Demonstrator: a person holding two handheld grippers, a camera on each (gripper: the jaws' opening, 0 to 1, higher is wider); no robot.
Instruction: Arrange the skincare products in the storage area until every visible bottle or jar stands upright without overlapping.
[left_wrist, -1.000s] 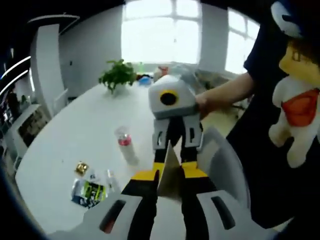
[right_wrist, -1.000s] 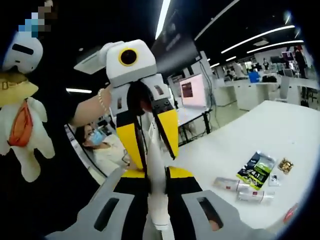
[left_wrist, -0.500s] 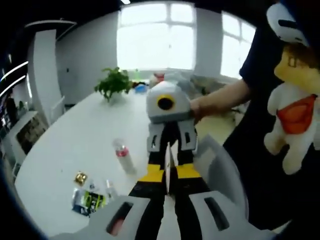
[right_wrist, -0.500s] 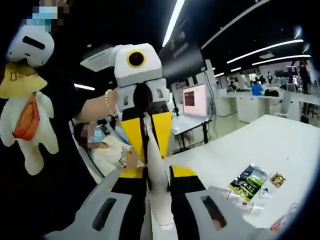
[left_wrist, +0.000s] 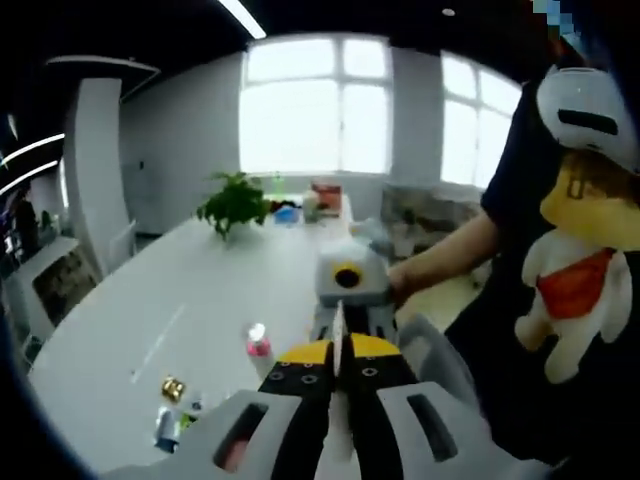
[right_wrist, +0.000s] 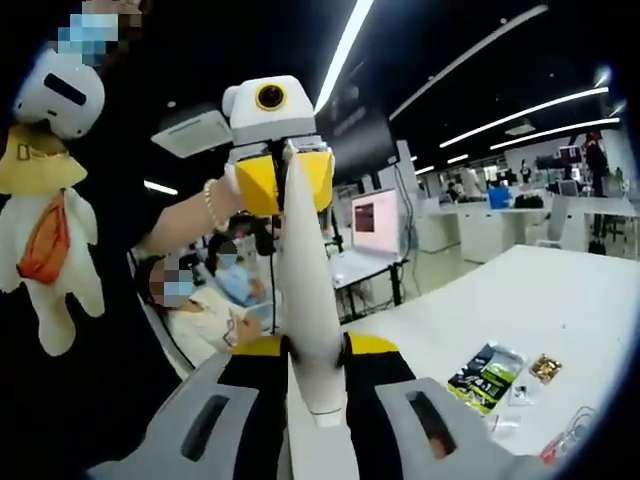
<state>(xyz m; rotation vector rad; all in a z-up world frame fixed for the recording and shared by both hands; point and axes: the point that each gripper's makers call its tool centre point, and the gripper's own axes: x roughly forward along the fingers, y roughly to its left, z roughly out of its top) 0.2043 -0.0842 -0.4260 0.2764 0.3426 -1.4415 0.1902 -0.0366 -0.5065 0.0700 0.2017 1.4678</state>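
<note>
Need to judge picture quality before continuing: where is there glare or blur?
Left gripper view: the windows are blown out, and the pink-capped bottle looks soft. Right gripper view: ceiling light strips glare against a dark ceiling, and the white tube up close is slightly blurred.

A broad stretch of the long white table (left_wrist: 130, 330) lies open; a pink-capped clear bottle (left_wrist: 259, 350), gold-wrapped sweet (left_wrist: 172, 388) and green-black sachet (right_wrist: 483, 372) clutter its near end.

The right gripper (right_wrist: 312, 352) and left gripper (right_wrist: 284, 180) both clamp what looks like a white tube (right_wrist: 306, 300).
</note>
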